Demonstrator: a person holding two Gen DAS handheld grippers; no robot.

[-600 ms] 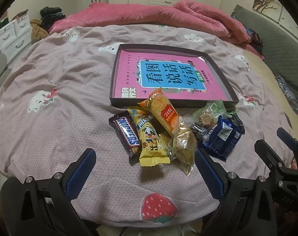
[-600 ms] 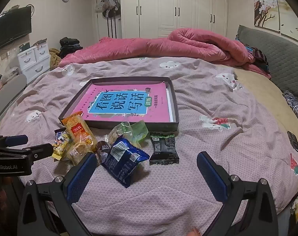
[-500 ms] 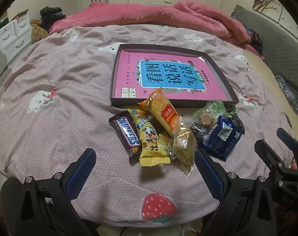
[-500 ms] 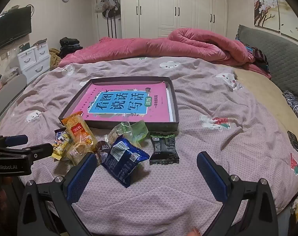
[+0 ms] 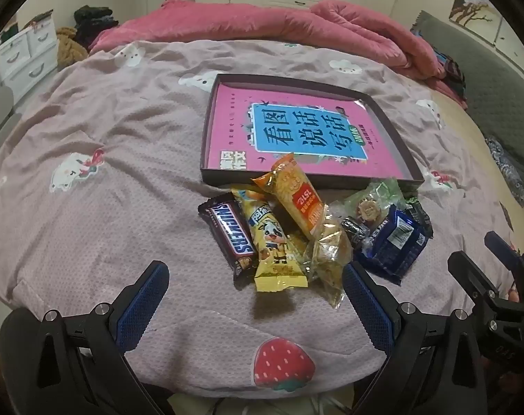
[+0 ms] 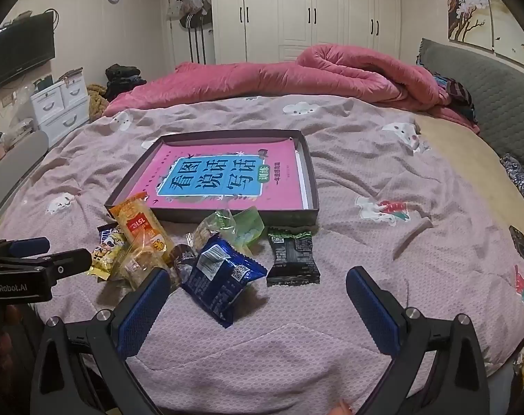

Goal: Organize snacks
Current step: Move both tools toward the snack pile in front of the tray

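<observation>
In the left wrist view we hold the left gripper [image 5: 255, 297] low over the mauve patterned bedspread [image 5: 99, 180], its blue-padded jaws spread wide with nothing between them. Just beyond the fingertips lies a loose heap of wrapped snacks. The dark brown Snickers bar [image 5: 229, 233] lies flat with its long axis running from the near right to the far left. Touching its right side, the yellow cartoon-cow snack packet [image 5: 274, 245] lies nearly parallel, its near end pointing towards us. An orange crinkly biscuit packet [image 5: 294, 197] rests across the top of the heap, its far end tipped up onto the wall of the shallow dark cardboard tray [image 5: 206, 131], which holds a pink book with a blue title panel [image 5: 305, 135]. To the right sits a dark blue foil cookie packet [image 5: 395, 242], and beside it a clear green-tinted packet with a round biscuit [image 5: 374, 204]. The right gripper [image 5: 486, 259] shows at the right edge.

In the right wrist view the right gripper [image 6: 255, 299] also stands wide and holds nothing. The dark blue foil cookie packet [image 6: 220, 278] lies just ahead of its left finger, long axis slanting towards the near right. Beside it a black square wrapped snack with green trim [image 6: 291, 257] lies flat, apart from the heap, near the tray's front wall.
</observation>
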